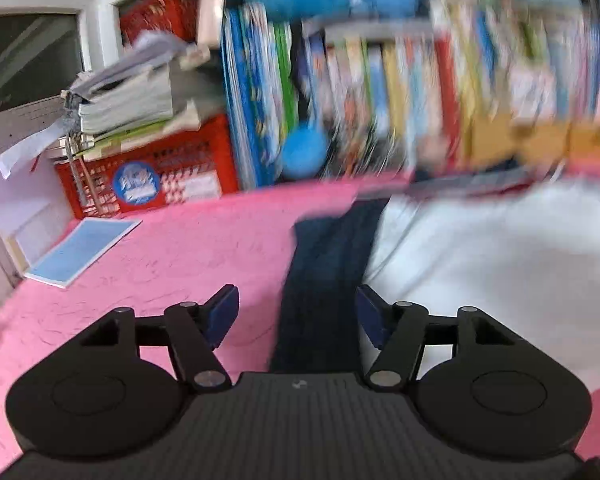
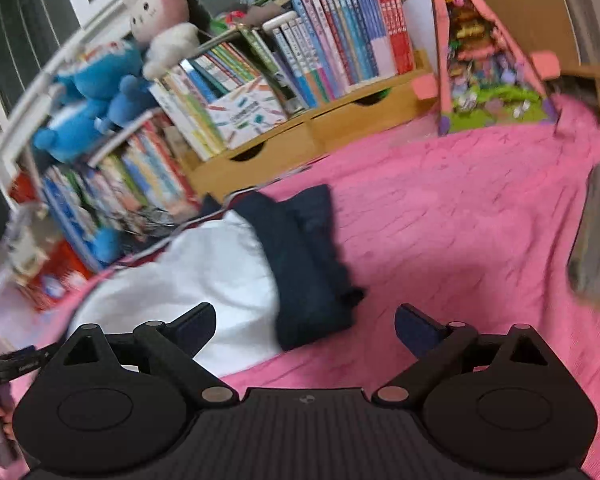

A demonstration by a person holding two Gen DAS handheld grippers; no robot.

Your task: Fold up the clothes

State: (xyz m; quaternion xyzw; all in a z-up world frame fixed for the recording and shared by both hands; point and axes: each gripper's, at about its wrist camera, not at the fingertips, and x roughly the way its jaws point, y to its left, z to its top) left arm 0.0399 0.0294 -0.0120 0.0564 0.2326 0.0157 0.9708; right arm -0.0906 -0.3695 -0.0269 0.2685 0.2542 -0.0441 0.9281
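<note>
Lying ahead on the pink cover [image 2: 460, 220], the white-and-navy garment [image 2: 220, 272] runs lengthwise away — left gripper [image 1: 298, 312] nearer, astride its navy sleeve [image 1: 324, 280]; right gripper [image 2: 305, 322] beside it; both sets of jaws apart, empty.

A pink blanket [image 2: 460, 216] carries a white-and-navy garment [image 2: 220, 276] and a blue booklet [image 1: 80, 250].

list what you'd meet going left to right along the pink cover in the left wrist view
light blue booklet → bare pink cover → dark navy sleeve running up between the open left tongs → white body of the garment
</note>
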